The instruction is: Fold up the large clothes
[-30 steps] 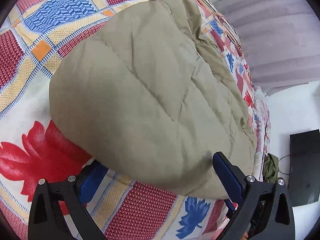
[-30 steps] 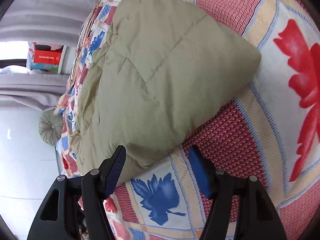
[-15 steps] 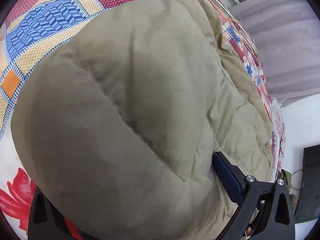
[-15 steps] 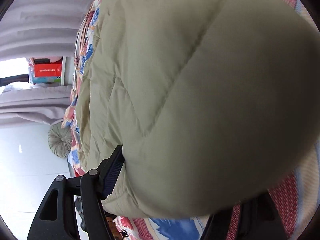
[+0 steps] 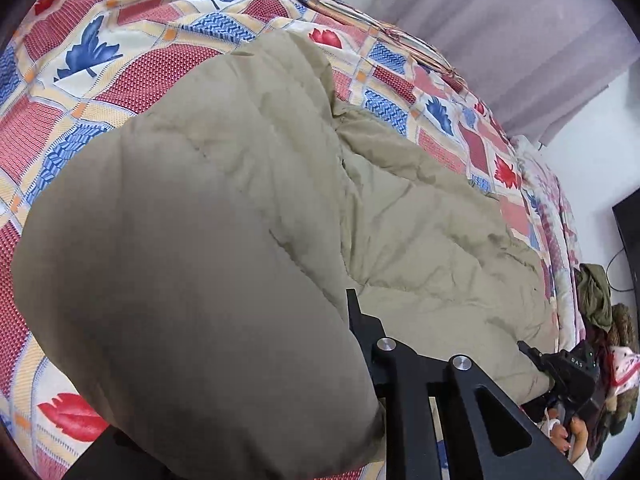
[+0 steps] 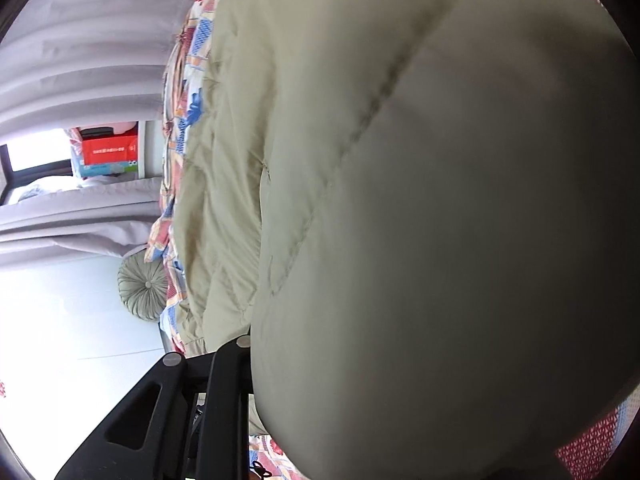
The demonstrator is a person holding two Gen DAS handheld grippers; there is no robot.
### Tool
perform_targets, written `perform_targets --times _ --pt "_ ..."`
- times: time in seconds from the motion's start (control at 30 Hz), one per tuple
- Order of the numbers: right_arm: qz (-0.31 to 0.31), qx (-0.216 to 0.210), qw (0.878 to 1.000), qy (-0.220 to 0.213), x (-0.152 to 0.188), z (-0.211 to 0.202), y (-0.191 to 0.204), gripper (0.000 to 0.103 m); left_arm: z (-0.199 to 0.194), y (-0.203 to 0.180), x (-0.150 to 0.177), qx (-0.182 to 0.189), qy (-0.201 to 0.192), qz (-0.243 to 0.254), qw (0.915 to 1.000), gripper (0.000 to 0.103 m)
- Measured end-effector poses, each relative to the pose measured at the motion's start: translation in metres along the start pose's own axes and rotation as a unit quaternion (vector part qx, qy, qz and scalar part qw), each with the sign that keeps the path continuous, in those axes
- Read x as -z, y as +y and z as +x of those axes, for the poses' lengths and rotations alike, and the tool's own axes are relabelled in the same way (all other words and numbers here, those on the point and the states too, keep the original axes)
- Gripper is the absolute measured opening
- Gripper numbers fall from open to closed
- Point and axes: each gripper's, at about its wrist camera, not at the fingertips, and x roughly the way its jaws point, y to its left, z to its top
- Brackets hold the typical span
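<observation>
Left wrist view: olive-tan quilted coat (image 5: 224, 248) lies on bedspread (image 5: 120, 64), long axis running from the near puffy end away toward the curtain (image 5: 520, 40) side; stitched channels, soft padded fabric, wrinkled on its flatter far half. Left gripper (image 5: 320, 368) jaws closing with a thick fold of the coat's near end between them; only the right-hand black finger (image 5: 360, 332) shows, pressed into the fabric, the other is buried. Bedspread is woven, red and blue leaf patches on cream, covering a bed. Right gripper (image 5: 560, 364) sits at the coat's far-right edge, tips hidden. Right wrist view: coat (image 6: 460, 220) fills most of the frame, bulging and close, a seam running diagonally across it. Right gripper jaws closing on the coat, left-hand finger (image 6: 236, 360) against the fabric, other one hidden. Beyond the coat: grey pleated curtain (image 6: 80, 60), round tufted cushion (image 6: 142, 286), pale floor (image 6: 60, 340), red box (image 6: 108, 148).
</observation>
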Motion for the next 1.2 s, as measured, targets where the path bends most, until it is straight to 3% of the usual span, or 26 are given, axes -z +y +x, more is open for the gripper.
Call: perform_targets --times 0.2,0.43,0.67,0.7,0.73,0.8,0.97,1.03,1.2 --pt "-0.02 0.007 1.0 0.016 0.027 -0.026 -0.002 0.023 -0.04 0.006 0.036 0.006 0.02 0.01 0.9997 0.021" --pt "-0.002 0.016 0.999 0.04 0.086 -0.062 -0.027 0.023 -0.088 0.042 0.111 0.011 0.071 -0.006 0.9974 0.022" --pt "0.044 0.031 0.997 0.053 0.143 -0.089 -0.073 0.024 -0.096 0.068 0.166 -0.016 0.117 -0.016 0.9928 0.026" --pt "0.048 0.033 0.997 0.052 0.144 -0.09 -0.077 0.024 -0.094 0.07 0.17 -0.029 0.12 -0.019 0.9922 0.035" --pt "0.049 0.035 0.997 0.051 0.145 -0.09 -0.08 0.025 -0.094 0.072 0.173 -0.043 0.12 -0.022 0.9916 0.052" --pt "0.048 0.041 0.997 0.049 0.141 -0.086 -0.079 0.026 -0.098 0.078 0.178 -0.07 0.113 -0.031 0.9906 0.062" --pt "0.035 0.076 0.995 0.056 0.139 -0.088 -0.068 0.038 -0.124 0.086 0.183 -0.081 0.129 -0.024 0.988 0.062" --pt "0.021 0.097 0.993 0.06 0.139 -0.094 -0.061 0.048 -0.144 0.084 0.181 -0.094 0.131 -0.002 0.9869 0.062" --pt "-0.028 0.167 0.983 0.066 0.144 -0.127 -0.04 0.054 -0.195 0.077 0.172 -0.125 0.108 0.051 0.9849 0.062"
